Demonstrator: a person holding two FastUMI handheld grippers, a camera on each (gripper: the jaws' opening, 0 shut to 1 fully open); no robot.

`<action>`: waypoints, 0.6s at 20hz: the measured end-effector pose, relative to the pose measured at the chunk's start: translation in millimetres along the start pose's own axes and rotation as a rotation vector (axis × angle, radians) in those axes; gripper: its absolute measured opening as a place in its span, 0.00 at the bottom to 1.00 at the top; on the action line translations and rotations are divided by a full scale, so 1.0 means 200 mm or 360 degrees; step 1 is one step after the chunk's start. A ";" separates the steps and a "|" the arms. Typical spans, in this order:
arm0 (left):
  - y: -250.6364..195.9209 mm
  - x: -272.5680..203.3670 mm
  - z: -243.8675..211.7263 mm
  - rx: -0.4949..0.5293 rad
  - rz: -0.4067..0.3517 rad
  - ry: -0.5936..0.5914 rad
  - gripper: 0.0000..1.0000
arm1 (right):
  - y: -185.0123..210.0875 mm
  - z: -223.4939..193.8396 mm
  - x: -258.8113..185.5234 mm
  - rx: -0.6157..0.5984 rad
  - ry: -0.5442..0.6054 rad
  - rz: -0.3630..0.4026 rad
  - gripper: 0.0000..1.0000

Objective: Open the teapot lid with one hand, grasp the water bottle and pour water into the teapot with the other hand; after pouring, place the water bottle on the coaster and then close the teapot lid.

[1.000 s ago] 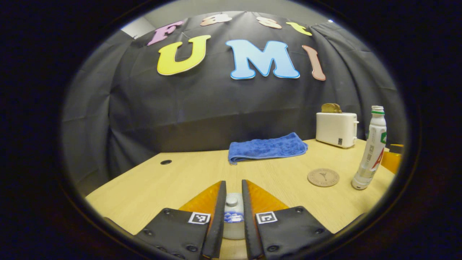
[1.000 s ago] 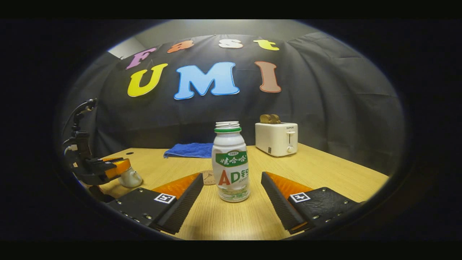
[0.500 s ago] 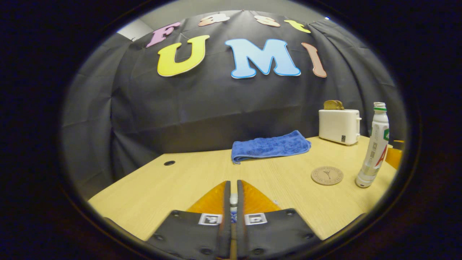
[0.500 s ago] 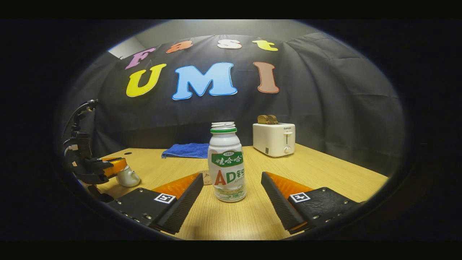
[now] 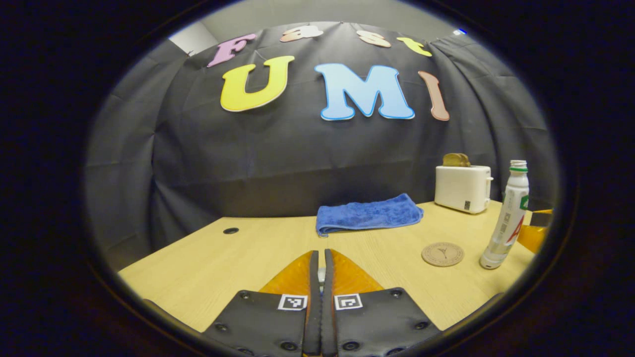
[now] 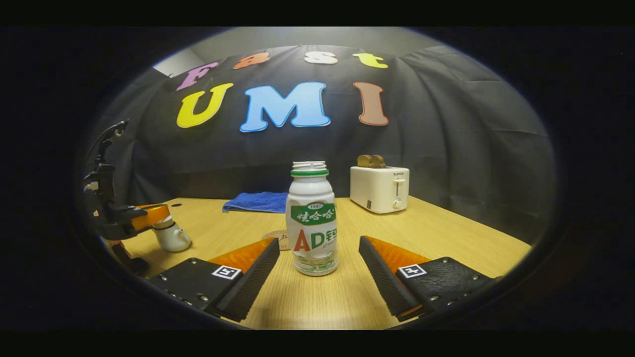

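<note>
I have the left claw (image 5: 320,277) clamped tight on the knob of the teapot lid (image 5: 321,274), a sliver of which shows between its fingers; in the right gripper view that claw sits on top of the teapot (image 6: 171,237) at the left of the tabletop (image 6: 436,233). So the lid-opening step is in hand. My right claw (image 6: 317,272) stands wide apart with the water bottle (image 6: 311,218) upright between its fingers, untouched. The coaster (image 5: 442,254) lies just beside the bottle. Next, I judge, I lift the lid clear and close on the bottle.
</note>
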State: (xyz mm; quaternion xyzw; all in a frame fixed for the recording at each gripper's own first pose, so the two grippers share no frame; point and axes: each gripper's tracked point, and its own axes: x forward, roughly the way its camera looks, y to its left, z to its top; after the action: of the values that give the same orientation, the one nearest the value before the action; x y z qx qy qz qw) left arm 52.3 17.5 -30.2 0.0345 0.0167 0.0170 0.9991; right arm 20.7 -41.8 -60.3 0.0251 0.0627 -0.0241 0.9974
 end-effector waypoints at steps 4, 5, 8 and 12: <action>0.03 -0.06 0.07 -0.0097 -0.0024 -0.0038 0.06 | 0.00 0.01 0.03 -0.0066 0.0015 0.0005 0.99; 0.06 -0.08 0.09 -0.0123 -0.0027 -0.0042 0.06 | 0.01 0.01 0.05 -0.0075 0.0021 0.0019 0.99; 0.14 -0.15 0.11 -0.0169 -0.0002 -0.0056 0.06 | 0.02 0.03 0.09 -0.0082 0.0039 0.0028 0.99; 0.30 -0.24 0.12 -0.0198 0.0060 -0.0070 0.10 | 0.04 0.01 0.18 -0.0067 0.0089 0.0047 0.99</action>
State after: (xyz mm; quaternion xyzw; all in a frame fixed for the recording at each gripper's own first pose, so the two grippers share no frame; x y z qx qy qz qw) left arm 2.4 74.8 -0.6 -0.0271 -0.0069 0.0359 0.9990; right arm 56.0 -35.8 -63.3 0.0059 0.0906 -0.0072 0.9958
